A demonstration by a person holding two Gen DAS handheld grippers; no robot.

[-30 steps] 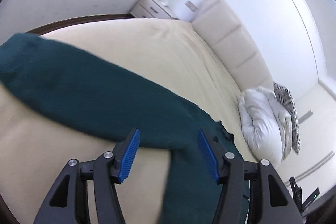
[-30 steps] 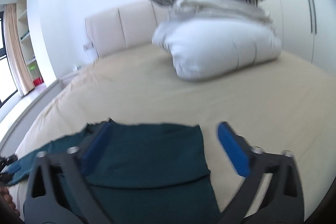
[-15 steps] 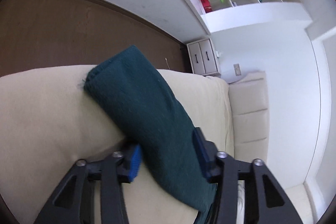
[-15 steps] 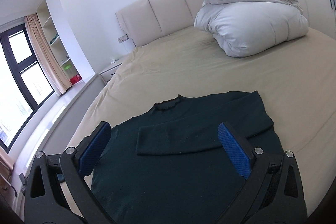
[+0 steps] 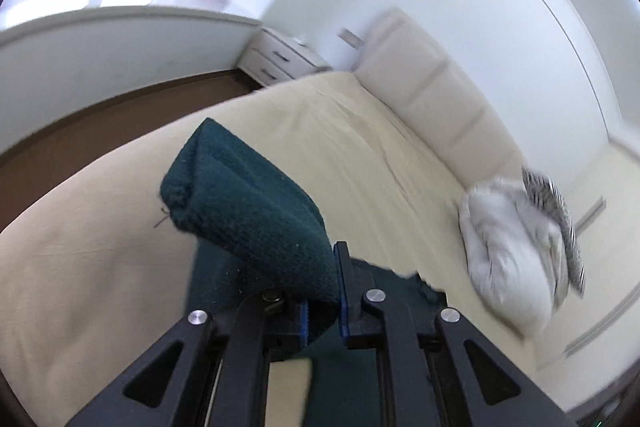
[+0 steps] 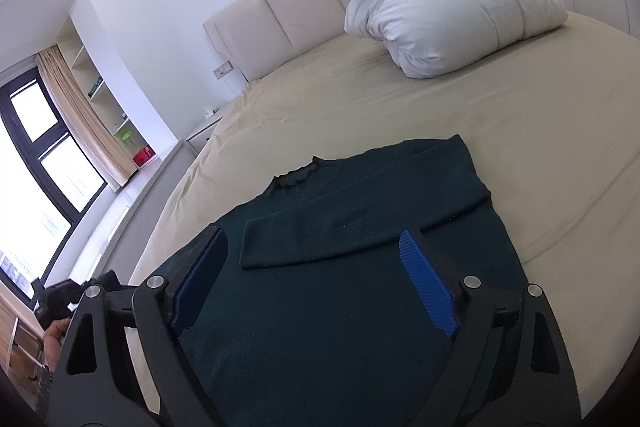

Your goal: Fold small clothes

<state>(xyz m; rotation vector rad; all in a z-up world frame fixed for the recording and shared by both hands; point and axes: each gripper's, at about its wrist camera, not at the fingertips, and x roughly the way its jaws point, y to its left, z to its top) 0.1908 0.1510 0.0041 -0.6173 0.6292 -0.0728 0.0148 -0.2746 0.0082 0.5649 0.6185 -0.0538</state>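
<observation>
dark green sweater (image 6: 352,267) | flat on bed | 1 sleeve folded across chest

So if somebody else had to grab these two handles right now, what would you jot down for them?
Left gripper: fingers have just been closing and are now shut on the sweater's left sleeve, lifted off the bed.
Right gripper: open, holding nothing, fingers just closing a little, above the dark green sweater.
Sweater lies flat on the bed, collar toward the headboard.
Done: the other sleeve is folded across the chest.
Left: probably lay the held sleeve across too, then fold the body.
</observation>
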